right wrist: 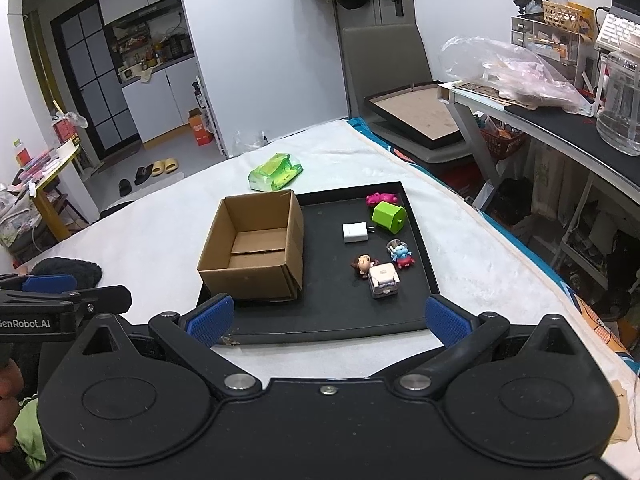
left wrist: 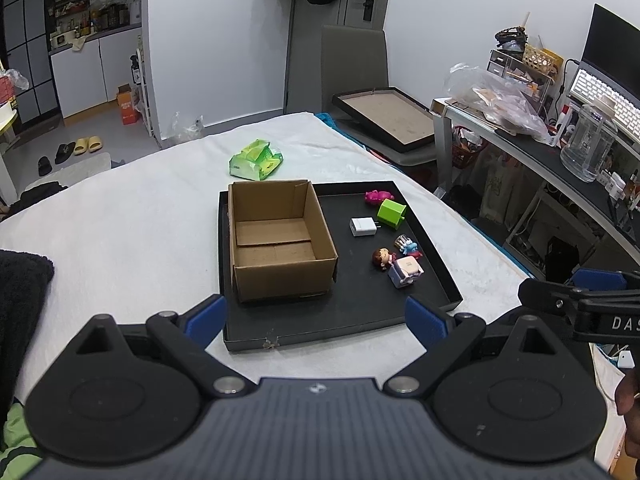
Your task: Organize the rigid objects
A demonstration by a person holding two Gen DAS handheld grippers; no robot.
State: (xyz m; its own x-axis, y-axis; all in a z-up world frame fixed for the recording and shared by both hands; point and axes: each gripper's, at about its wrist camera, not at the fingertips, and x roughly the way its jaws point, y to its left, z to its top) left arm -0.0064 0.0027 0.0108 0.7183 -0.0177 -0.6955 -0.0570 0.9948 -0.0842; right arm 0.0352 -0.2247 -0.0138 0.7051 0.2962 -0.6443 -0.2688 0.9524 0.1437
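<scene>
Now I hold my left gripper point(left wrist: 315, 316) and right gripper point(right wrist: 327, 316) side by side, low over the near edge of the flat black tray point(right wrist: 320, 320). Both are wide open and empty. Small toys and plugs lie beside the open brown cardboard box point(left wrist: 280, 240).

1. The room is evenly lit and bright, with soft white indoor light; no lamp or window shows.
2. Shadows are faint: a soft one lies inside the box point(left wrist: 280, 236) and a thin one beside it on the tray point(left wrist: 360, 312).
3. The white sheet point(left wrist: 140, 216) is near washed out, but shows no hard glare.
4. Both views are sharp at the centre.
5. Fisheye bending curves the walls, the desk point(right wrist: 560, 136) and door frames toward the edges, and the corners go dark.
</scene>
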